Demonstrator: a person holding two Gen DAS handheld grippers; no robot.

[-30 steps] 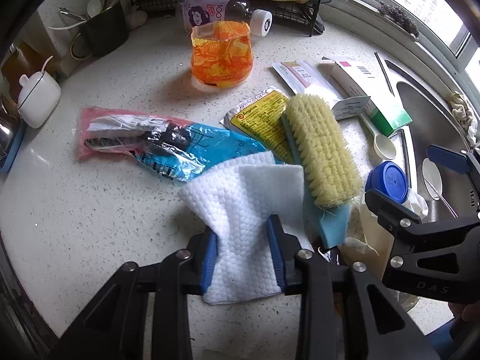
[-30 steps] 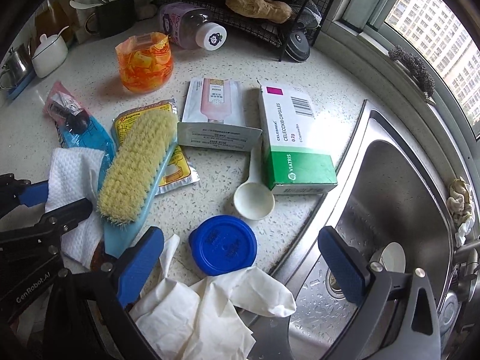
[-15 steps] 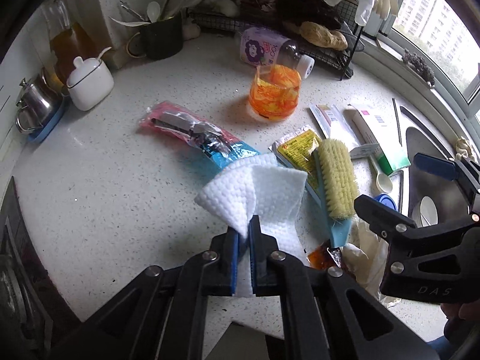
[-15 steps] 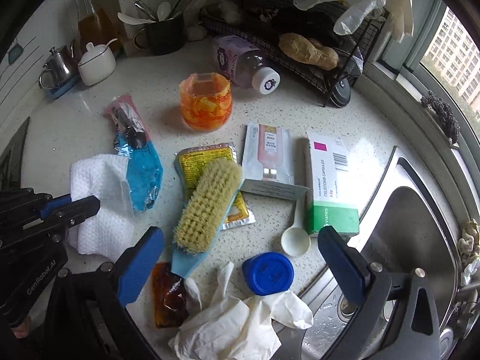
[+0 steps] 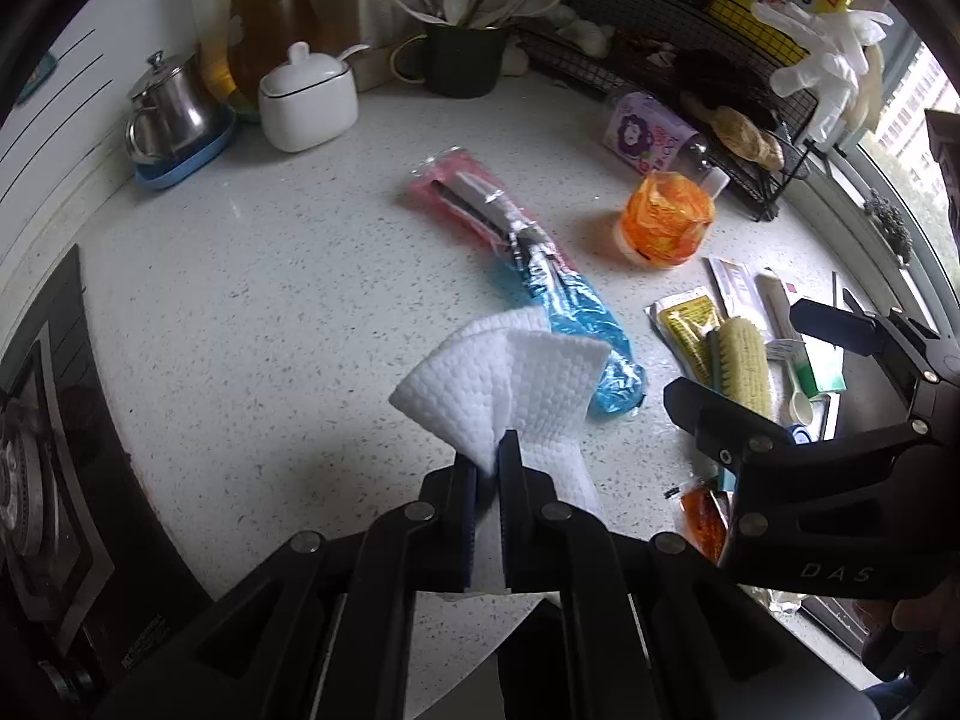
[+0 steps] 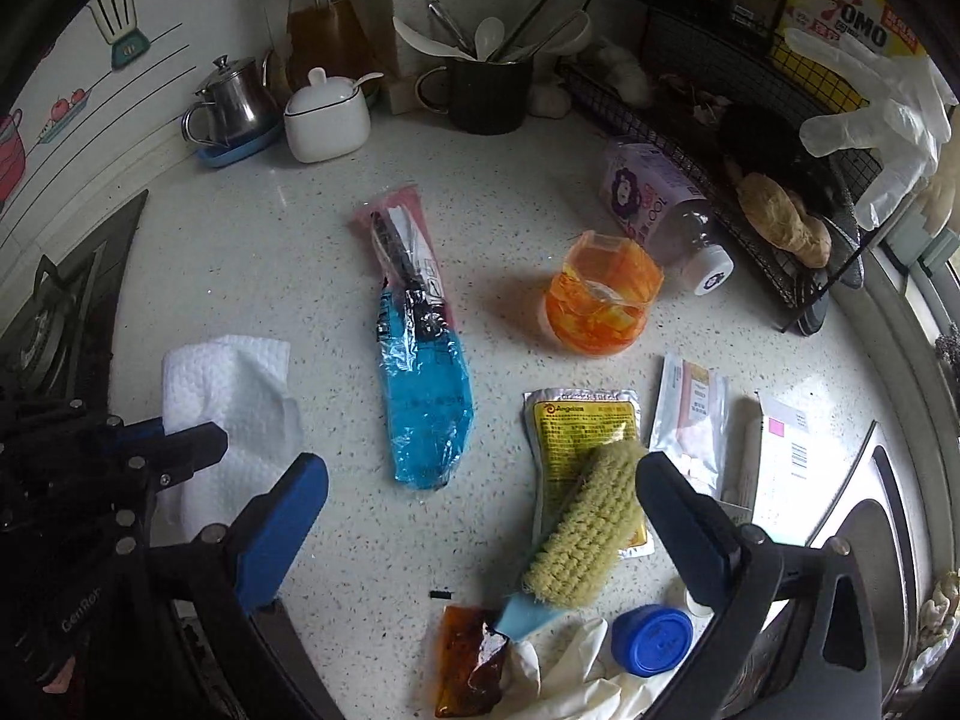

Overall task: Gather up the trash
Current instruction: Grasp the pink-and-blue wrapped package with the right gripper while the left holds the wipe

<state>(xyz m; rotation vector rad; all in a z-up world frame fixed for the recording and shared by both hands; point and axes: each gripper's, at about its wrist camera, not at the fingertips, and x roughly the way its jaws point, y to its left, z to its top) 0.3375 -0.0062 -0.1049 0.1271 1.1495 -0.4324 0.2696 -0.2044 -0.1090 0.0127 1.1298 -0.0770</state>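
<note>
My left gripper is shut on a white embossed paper towel, lifted off the speckled countertop; the same towel shows at the left of the right wrist view beside the left gripper. My right gripper is open and holds nothing, hovering over the counter; it appears at the right of the left wrist view. Below it lie a blue-and-pink plastic wrapper, a yellow sachet, a crumpled white glove, an orange-brown packet and an orange plastic cup.
A scrub brush, blue lid, medicine box and white pouch lie by the sink. At the back stand a kettle, sugar pot, utensil mug and wire rack. A stove is left.
The left gripper closed on the paper towel and lifted it off the counter. Both grippers rose and drew back, so more of the counter shows. The right gripper stayed open.
</note>
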